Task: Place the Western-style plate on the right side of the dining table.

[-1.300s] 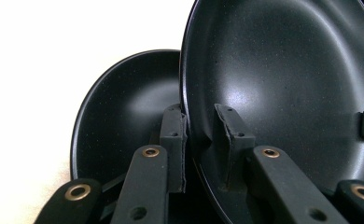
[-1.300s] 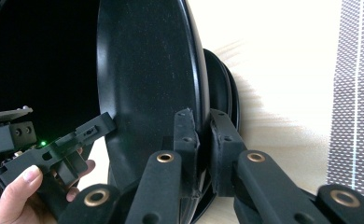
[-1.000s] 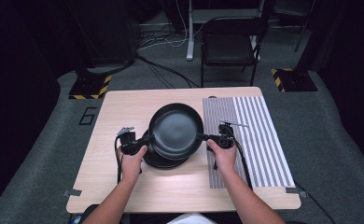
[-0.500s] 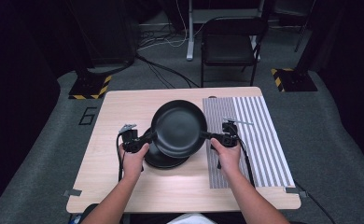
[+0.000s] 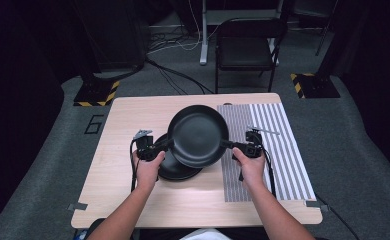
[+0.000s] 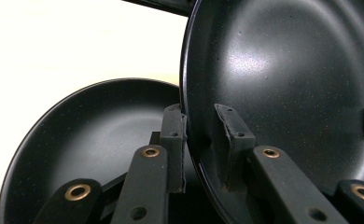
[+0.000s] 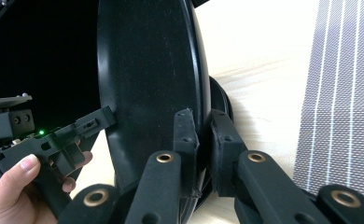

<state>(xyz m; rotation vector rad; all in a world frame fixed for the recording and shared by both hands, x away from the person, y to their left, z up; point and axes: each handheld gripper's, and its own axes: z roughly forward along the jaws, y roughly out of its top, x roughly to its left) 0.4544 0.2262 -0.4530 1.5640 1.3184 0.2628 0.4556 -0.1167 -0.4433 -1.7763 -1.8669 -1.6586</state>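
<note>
Since a moment ago you have carried the upper plate [image 5: 198, 136] a little to your right, so more of the lower plate [image 5: 175, 167] shows beneath it. Your left gripper [image 5: 156, 149] pinches the upper plate's left rim, one jaw inside the dish and one outside, as the left gripper view shows [image 6: 199, 144]. Your right gripper [image 5: 230, 145] clamps the opposite rim in the same way [image 7: 203, 149]. You hold the upper plate lifted off the wooden table [image 5: 133, 120], its right edge over the striped mat [image 5: 278, 145]. Below it, the lower plate lies flat on the wood, just left of the mat.
</note>
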